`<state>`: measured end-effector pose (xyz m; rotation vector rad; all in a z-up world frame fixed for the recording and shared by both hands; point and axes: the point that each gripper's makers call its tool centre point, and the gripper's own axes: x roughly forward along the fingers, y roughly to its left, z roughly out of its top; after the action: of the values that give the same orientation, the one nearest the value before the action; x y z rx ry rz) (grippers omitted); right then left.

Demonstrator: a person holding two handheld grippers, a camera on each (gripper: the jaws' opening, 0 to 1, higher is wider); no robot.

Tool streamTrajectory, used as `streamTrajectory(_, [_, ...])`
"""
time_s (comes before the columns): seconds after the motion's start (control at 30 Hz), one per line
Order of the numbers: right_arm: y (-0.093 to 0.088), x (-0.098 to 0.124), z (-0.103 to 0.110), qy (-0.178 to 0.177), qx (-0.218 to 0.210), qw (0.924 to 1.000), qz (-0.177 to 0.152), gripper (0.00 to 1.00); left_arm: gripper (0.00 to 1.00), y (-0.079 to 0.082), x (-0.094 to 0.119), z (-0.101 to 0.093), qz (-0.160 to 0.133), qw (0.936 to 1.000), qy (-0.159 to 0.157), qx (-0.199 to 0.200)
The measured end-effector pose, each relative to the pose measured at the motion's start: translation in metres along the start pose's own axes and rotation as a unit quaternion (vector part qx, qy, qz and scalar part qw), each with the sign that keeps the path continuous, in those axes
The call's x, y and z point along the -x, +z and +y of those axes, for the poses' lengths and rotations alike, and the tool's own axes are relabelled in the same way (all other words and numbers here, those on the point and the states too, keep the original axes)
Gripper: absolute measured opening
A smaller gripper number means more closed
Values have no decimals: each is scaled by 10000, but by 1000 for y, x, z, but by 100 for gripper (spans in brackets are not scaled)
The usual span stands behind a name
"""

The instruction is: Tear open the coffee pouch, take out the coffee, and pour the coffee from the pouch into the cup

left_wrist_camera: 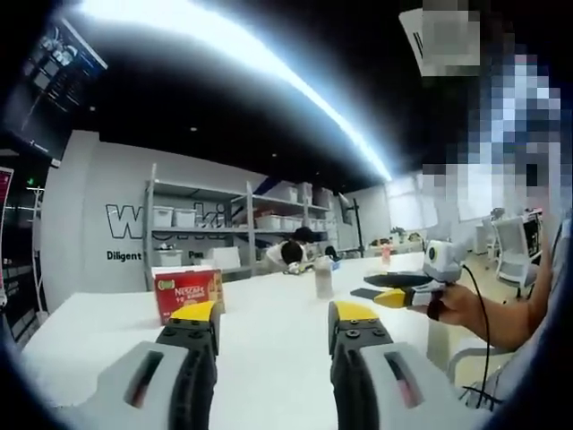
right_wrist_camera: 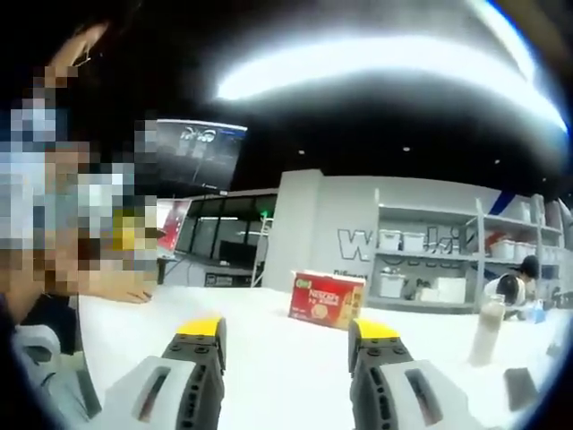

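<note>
Both claws, left claw and right claw, hang with jaws apart and hold nothing above the white surface. The red cardboard coffee box (presumably holding the pouches) stands well ahead; approach it level, one claw steadying.

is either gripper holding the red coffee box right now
No. The red box stands on the white table beyond the open right gripper, and the left gripper is open and empty too.

The red box on the counter reads "NESCAFE"; the grey wall behind shows "Diligent" under larger, shelf-blocked letters.
</note>
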<state>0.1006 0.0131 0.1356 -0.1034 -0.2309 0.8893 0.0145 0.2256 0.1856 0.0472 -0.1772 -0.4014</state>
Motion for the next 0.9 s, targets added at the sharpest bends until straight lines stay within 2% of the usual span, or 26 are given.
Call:
streamTrajectory(0.3, [-1,0,-2,-16,53,10000,16,55,50,0,-1,-1,9,10000,5,-25])
streamTrajectory(0.53, [1,-10,-14,-57,390,9990,199,55,50,-2,-2,-2,32,10000,-1,-35])
streamTrajectory(0.73, [11,-23,-26,-38,707,9969,337,55,50,-1,-4,-7,35,10000,-46,-65])
streamTrajectory(0.9, [24,-29,-25,100,892,9955,305,55,50,0,-4,-9,30,9999,-70,-89])
